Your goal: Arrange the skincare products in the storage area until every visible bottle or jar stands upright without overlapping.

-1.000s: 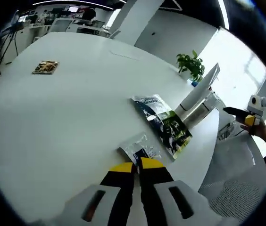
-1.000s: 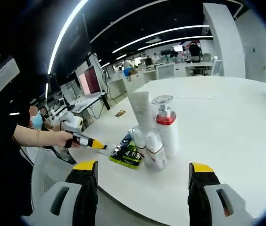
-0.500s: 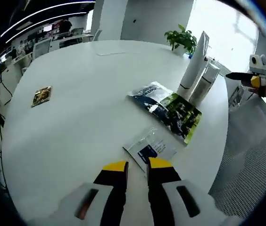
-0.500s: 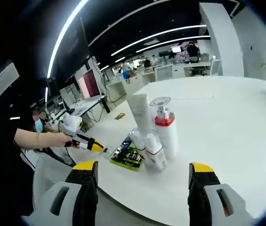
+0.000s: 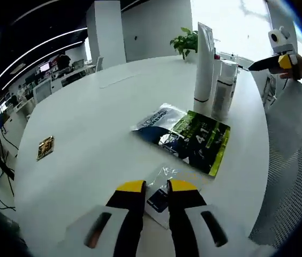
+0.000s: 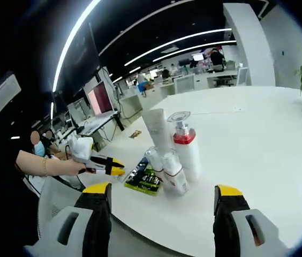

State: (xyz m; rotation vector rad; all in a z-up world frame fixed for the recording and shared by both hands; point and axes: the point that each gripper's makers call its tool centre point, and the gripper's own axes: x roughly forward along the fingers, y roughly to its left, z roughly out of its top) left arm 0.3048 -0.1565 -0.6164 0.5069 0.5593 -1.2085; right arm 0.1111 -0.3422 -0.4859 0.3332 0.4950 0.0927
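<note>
Hovering low over the white counter (image 5: 87,123), left claw (image 5: 151,187) has jaws nearly closed w/ a thin gap, tips right at near edge of a small clear sachet (image 5: 164,187); can't tell if it's pinched or just touched. Beyond it a dark green-and-blue pouch (image 5: 188,136) lies flat. Farther right a tall white tube (image 5: 203,64) and a slimmer bottle (image 5: 223,80) stand upright, close together. Small brown packet (image 5: 45,147) sits well apart, far left.

Right claw (image 6: 161,190) is wide open, holding nothing, off the counter edge, facing the cluster: tube, red-collared pump bottle (image 6: 186,147), two small bottles (image 6: 167,171) in front, all upright.

Step in hand, likely: dealing w/ flat sachet. Advice: keep tips low, slide under edge, grip firmly, lift slow; avoid nudging pouch toward standing bottles.
</note>
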